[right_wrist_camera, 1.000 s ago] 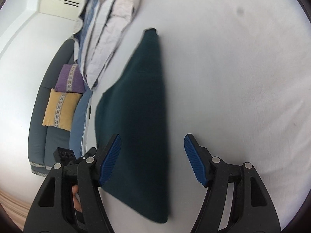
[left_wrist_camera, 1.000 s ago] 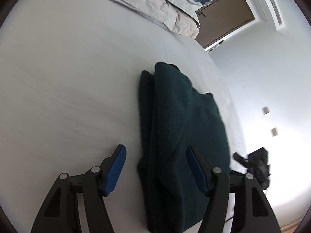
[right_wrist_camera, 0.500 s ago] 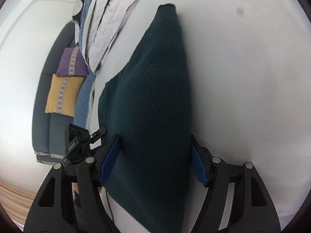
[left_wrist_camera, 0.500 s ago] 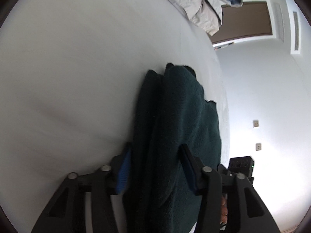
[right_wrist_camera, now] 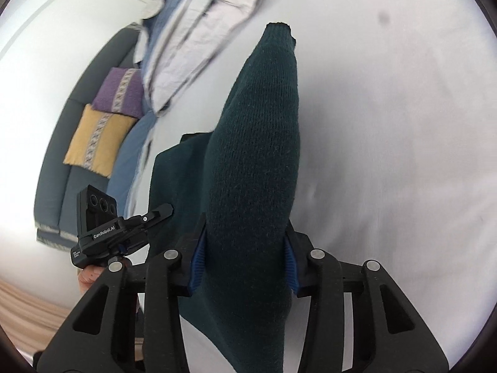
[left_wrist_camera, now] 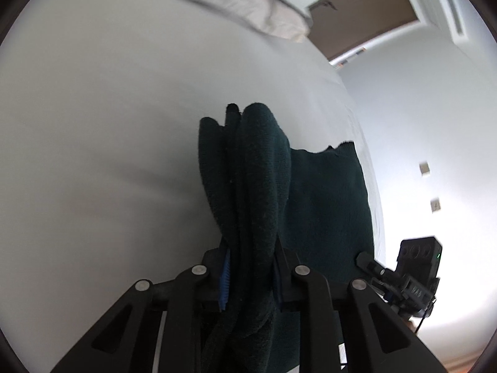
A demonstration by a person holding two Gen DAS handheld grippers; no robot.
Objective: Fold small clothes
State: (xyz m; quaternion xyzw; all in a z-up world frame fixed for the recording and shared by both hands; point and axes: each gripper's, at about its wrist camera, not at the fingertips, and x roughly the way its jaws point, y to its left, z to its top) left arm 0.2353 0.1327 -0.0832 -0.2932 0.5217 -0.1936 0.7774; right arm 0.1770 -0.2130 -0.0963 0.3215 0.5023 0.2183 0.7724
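A dark green knitted garment (left_wrist_camera: 257, 186) lies folded lengthwise on a white bed (left_wrist_camera: 108, 124). My left gripper (left_wrist_camera: 251, 267) is shut on its bunched near end, with the fabric rising between the blue pads. My right gripper (right_wrist_camera: 245, 255) is shut on the other near edge of the same garment (right_wrist_camera: 257, 161), which bulges up between its fingers. The far end of the garment still rests on the sheet. The right gripper also shows in the left wrist view (left_wrist_camera: 407, 276), and the left gripper shows in the right wrist view (right_wrist_camera: 115, 227).
A folded pale duvet (right_wrist_camera: 198, 25) lies at the head of the bed. A grey sofa with a purple cushion (right_wrist_camera: 121, 93) and a yellow cushion (right_wrist_camera: 96, 140) stands beside the bed. A brown door (left_wrist_camera: 363, 15) is in the far wall.
Both grippers went from open over the garment to shut on its near end. The gripped fabric has bunched and lifted off the sheet.
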